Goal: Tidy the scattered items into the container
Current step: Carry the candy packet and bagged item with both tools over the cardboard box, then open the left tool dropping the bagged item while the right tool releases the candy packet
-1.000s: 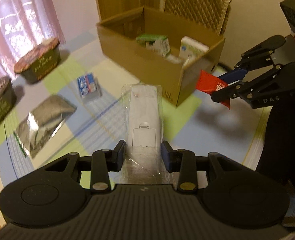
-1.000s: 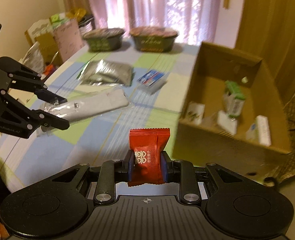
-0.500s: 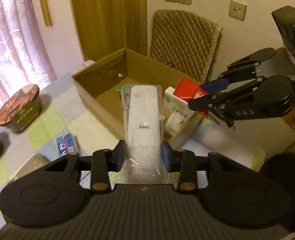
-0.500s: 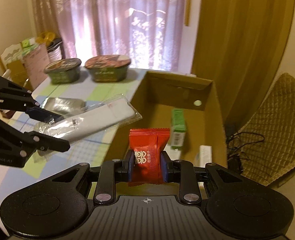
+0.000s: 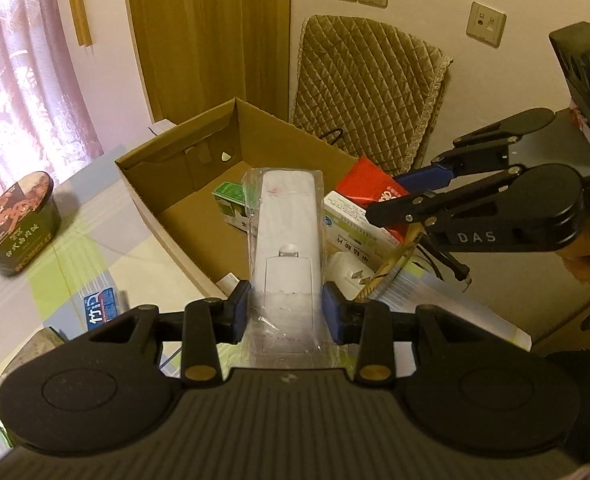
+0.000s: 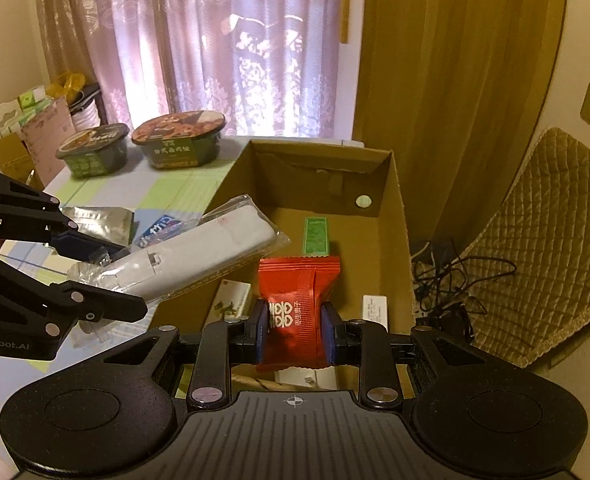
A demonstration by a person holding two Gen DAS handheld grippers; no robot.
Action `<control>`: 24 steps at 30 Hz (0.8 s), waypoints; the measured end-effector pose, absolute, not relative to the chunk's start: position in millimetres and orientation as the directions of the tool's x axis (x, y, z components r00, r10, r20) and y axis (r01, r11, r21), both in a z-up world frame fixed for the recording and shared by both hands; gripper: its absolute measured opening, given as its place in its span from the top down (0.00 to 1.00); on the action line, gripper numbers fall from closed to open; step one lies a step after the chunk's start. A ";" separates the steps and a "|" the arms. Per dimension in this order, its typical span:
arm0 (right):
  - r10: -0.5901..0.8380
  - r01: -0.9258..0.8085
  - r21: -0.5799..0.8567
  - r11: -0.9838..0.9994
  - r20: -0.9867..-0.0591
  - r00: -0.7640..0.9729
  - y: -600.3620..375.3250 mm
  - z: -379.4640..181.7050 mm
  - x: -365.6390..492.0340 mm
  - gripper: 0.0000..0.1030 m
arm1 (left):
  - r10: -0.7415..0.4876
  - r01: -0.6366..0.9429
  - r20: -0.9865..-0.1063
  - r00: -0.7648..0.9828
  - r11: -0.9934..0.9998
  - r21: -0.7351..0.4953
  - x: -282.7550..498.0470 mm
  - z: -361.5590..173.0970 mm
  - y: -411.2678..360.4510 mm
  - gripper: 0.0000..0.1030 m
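At the far left of the left wrist view a noodle bowl (image 5: 15, 232) sits on the checked tablecloth (image 5: 95, 248), with a small blue packet (image 5: 102, 312) lying below and to its right, near the gripper's arm. In the middle of the frame the left gripper (image 5: 286, 314) pinches a white remote (image 5: 287, 240) sealed in a clear plastic bag, its blue pads pressed against the two long sides; the remote points forward over the near edge of the open cardboard box (image 5: 167, 184), held above it and not resting inside. A green carton (image 5: 231, 200) lies on the box floor left of the remote, and a white box with print (image 5: 355, 224) lies to its right. At the right of the frame the right gripper (image 5: 409, 196) reaches in from the side, clamped on a red snack packet (image 5: 369, 186) above the box's right part (a hand shows at the frame's right edge).

In the right wrist view, two noodle bowls (image 6: 175, 142) stand at the upper left beside the curtain, and a silver pouch (image 6: 103, 220) lies on the cloth below them. The bagged remote crosses the left centre, angled toward the box. The red packet fills the lower centre, squeezed upright between the right gripper's fingers, over the box's near end. A quilted chair (image 6: 543, 248) stands at the right.
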State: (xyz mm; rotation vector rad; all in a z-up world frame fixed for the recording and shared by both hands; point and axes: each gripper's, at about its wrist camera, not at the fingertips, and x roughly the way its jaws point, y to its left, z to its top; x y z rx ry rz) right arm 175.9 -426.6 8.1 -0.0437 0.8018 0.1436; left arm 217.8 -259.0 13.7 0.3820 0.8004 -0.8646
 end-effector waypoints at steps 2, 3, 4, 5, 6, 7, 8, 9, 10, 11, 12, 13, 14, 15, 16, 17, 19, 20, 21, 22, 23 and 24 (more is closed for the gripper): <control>0.111 -0.141 0.019 0.990 -0.721 0.684 -429.5 6.7 176.6 0.71 | -0.525 0.795 -0.757 0.388 0.607 -0.014 219.0 11.9 -261.9 0.68; 0.110 -0.139 0.020 0.990 -0.721 0.684 -431.1 6.1 177.4 0.71 | -0.525 0.795 -0.757 0.388 0.607 -0.014 219.1 11.2 -262.8 0.68; 0.110 -0.137 0.021 0.990 -0.722 0.683 -432.2 5.8 178.5 0.71 | -0.524 0.795 -0.758 0.388 0.607 -0.013 219.7 10.6 -264.2 0.68; 0.110 -0.136 0.023 0.990 -0.723 0.683 -433.1 5.6 178.6 0.71 | -0.524 0.795 -0.758 0.388 0.606 -0.012 220.6 10.2 -265.4 0.68; 0.110 -0.134 0.023 0.991 -0.723 0.682 -434.3 5.1 178.8 0.71 | -0.524 0.796 -0.759 0.387 0.605 -0.011 221.5 9.7 -266.5 0.68; 0.109 -0.133 0.023 0.991 -0.723 0.682 -435.3 4.7 179.1 0.71 | -0.523 0.796 -0.759 0.387 0.605 -0.011 221.9 9.5 -267.3 0.68; 0.108 -0.132 0.023 0.991 -0.723 0.683 -436.1 4.5 179.1 0.71 | -0.523 0.796 -0.759 0.388 0.606 -0.010 222.0 9.4 -267.9 0.68; 0.107 -0.130 0.024 0.991 -0.723 0.683 -437.1 4.3 179.3 0.71 | -0.522 0.795 -0.759 0.390 0.606 -0.009 222.6 9.0 -269.4 0.68; 0.106 -0.129 0.024 0.991 -0.723 0.682 -437.9 3.5 180.3 0.71 | -0.522 0.794 -0.758 0.391 0.608 -0.009 223.1 8.7 -270.8 0.68; 0.105 -0.127 0.024 0.992 -0.724 0.682 -438.7 2.8 181.3 0.71 | -0.521 0.792 -0.758 0.393 0.611 -0.010 223.9 8.2 -271.8 0.68; 0.103 -0.125 0.023 0.992 -0.724 0.682 -439.8 2.2 181.8 0.71 | -0.520 0.789 -0.757 0.395 0.615 -0.011 224.8 7.8 -272.9 0.68; 0.102 -0.124 0.023 0.992 -0.724 0.682 -440.6 1.5 183.2 0.71 | -0.519 0.785 -0.756 0.398 0.620 -0.012 225.6 7.5 -273.8 0.68; 0.100 -0.120 0.023 0.992 -0.724 0.682 -441.2 0.8 184.3 0.71 | -0.518 0.780 -0.755 0.401 0.625 -0.015 226.5 6.9 -274.4 0.68; 0.097 -0.115 0.024 0.993 -0.724 0.683 -442.1 0.1 184.7 0.71 | -0.517 0.774 -0.755 0.404 0.632 -0.019 227.9 6.2 -275.1 0.68; 0.093 -0.111 0.024 0.994 -0.724 0.683 -442.9 -0.4 185.5 0.71 | -0.516 0.769 -0.754 0.406 0.639 -0.022 229.4 5.4 -275.8 0.68; 0.091 -0.106 0.025 0.994 -0.724 0.684 -444.0 -0.8 186.4 0.71 | -0.513 0.763 -0.754 0.410 0.646 -0.024 230.8 4.3 -276.9 0.68; 0.087 -0.096 0.029 0.995 -0.723 0.685 -447.1 -2.1 188.2 0.71 | -0.507 0.749 -0.754 0.417 0.662 -0.031 234.2 1.8 -279.4 0.68; 0.087 -0.093 0.031 0.995 -0.723 0.685 -448.3 -2.7 188.9 0.71 | -0.505 0.741 -0.755 0.418 0.671 -0.039 236.6 0.1 -280.8 0.68; 0.087 -0.091 0.033 0.995 -0.723 0.685 -449.2 -3.2 189.4 0.71 | -0.504 0.735 -0.756 0.417 0.677 -0.046 238.9 -1.5 -282.5 0.68; 0.086 -0.089 0.035 0.995 -0.723 0.685 -450.1 -3.8 190.0 0.71 | -0.504 0.731 -0.757 0.416 0.681 -0.051 240.7 -2.9 -284.4 0.68; 0.085 -0.086 0.036 0.996 -0.723 0.686 -451.0 -4.5 190.5 0.71 | -0.505 0.727 -0.755 0.418 0.684 -0.055 242.2 -4.5 -286.2 0.68; 0.084 -0.082 0.038 0.996 -0.723 0.685 -451.8 -5.1 190.9 0.71 | -0.506 0.724 -0.751 0.423 0.688 -0.055 243.4 -6.1 -287.8 0.68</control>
